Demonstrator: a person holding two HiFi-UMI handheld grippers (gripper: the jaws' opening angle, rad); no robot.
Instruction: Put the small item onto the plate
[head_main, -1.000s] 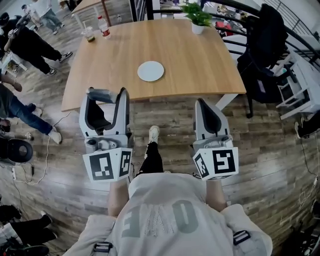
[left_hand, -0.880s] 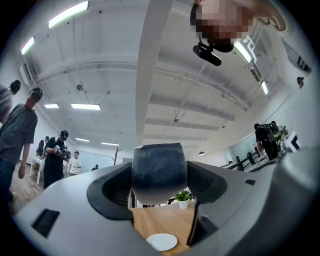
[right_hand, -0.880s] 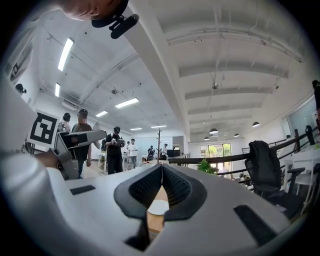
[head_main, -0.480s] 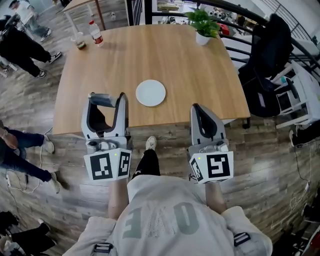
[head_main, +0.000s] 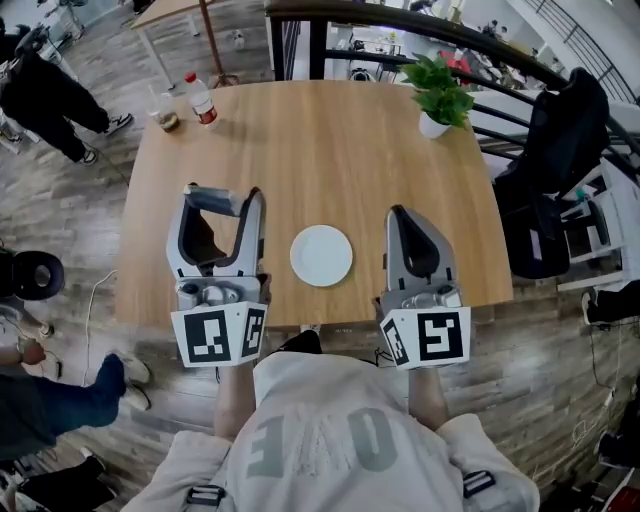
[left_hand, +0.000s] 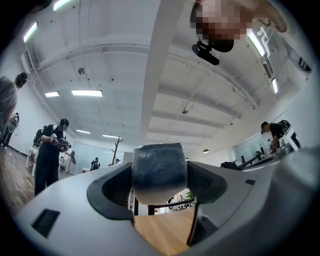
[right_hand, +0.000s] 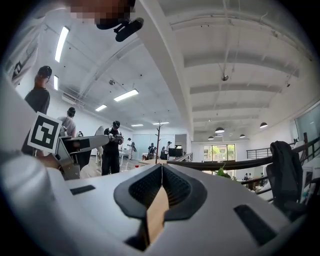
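**Wood bench, white plate, dark item clamped in the left gripper**

Pale wood makes up the bench (head_main: 330, 140), which lies beneath and ahead of both grippers in the head view. The left gripper (head_main: 222, 200) is held over the near left part of the bench. Its jaws are spread wide and are closed on the small item (left_hand: 159, 172), a dark, rounded, roll-like piece that spans the gap between the pads and is pressed by them on both sides. The item is carried clear of the bench top. The right gripper (right_hand: 161, 172) is held over the near right part of the bench; its jaws are brought fully together, with the pads meeting along one line, and nothing is gripped between them.

A round white plate (head_main: 321, 256) is set flat on the bench between the two grippers, just to the right of the left gripper and just to the left of the right one, touched by neither. A potted green plant (head_main: 440, 92) is placed well ahead of the right gripper, near the far right corner. A bottle (head_main: 202, 98) with a red label and a cup (head_main: 165, 115) beside it are seen well ahead of the left gripper, at the far left corner.
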